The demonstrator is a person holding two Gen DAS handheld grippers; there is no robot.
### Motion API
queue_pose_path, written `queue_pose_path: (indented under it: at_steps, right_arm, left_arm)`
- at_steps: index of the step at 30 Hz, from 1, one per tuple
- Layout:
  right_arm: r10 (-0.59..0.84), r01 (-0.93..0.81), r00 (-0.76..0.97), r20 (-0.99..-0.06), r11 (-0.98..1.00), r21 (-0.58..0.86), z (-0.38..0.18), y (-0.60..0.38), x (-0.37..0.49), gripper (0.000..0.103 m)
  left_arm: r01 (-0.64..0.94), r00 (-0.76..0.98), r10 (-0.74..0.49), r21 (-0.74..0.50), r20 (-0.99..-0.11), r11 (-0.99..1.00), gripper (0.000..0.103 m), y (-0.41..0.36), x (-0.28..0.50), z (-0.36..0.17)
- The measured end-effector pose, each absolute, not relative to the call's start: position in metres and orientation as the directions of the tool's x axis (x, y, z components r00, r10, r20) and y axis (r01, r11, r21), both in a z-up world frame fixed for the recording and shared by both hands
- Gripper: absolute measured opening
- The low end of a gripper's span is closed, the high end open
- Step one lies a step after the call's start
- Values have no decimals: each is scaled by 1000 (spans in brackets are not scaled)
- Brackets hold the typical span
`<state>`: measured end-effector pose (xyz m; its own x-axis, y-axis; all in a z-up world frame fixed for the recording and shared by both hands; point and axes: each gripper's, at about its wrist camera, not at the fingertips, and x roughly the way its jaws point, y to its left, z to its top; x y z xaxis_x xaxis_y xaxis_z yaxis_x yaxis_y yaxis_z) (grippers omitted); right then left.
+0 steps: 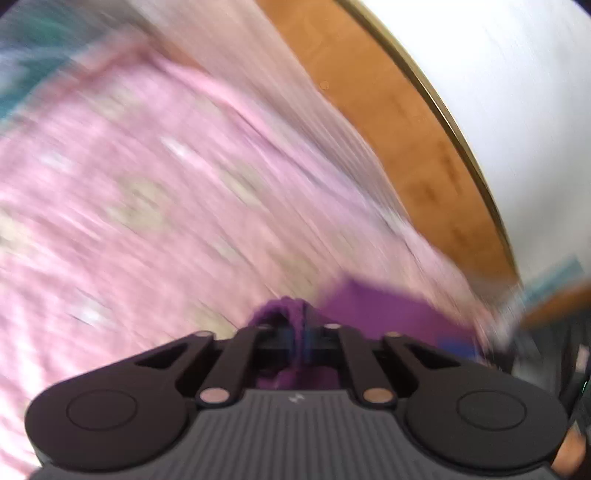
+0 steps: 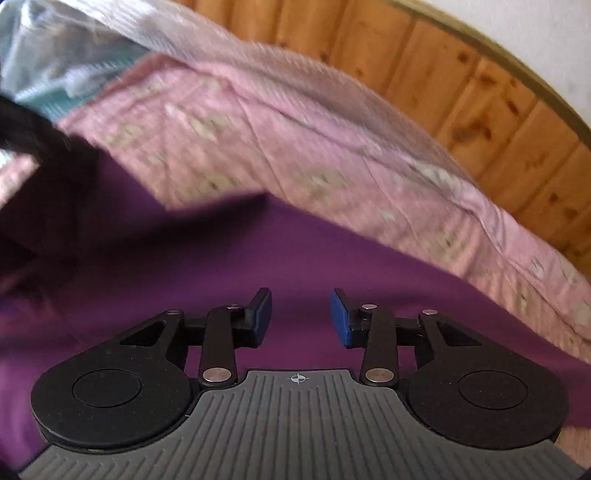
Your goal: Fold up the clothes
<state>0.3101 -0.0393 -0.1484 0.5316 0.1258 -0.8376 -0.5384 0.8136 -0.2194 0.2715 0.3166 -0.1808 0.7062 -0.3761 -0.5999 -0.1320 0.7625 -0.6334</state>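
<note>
A purple garment lies spread on a pink patterned bedspread. In the right wrist view my right gripper hovers just over the purple cloth, open, with nothing between its blue pads. The left wrist view is heavily blurred by motion. There my left gripper is shut on a bunched fold of the purple garment, and the cloth trails off to the right. A dark shape at the left of the right wrist view overlaps the garment's edge; I cannot tell what it is.
Wooden panelling runs behind the bed, with a white wall above it. A grey-white blanket and a teal cloth lie at the far side of the bedspread.
</note>
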Motion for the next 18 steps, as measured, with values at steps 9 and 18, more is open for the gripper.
queue_pose_path:
  at_steps: [9,18]
  right_arm:
    - [77,-233,438,-896,972,-31,-192,-149,325,65]
    - [-152,262,545,-825,965,-5,-158,-333,370,75]
  left_arm:
    - [-222,712,-339,-655,-615,722,17,353,264,-201]
    - [-228,643,-314,-566,-699,793,26,349,286,-201]
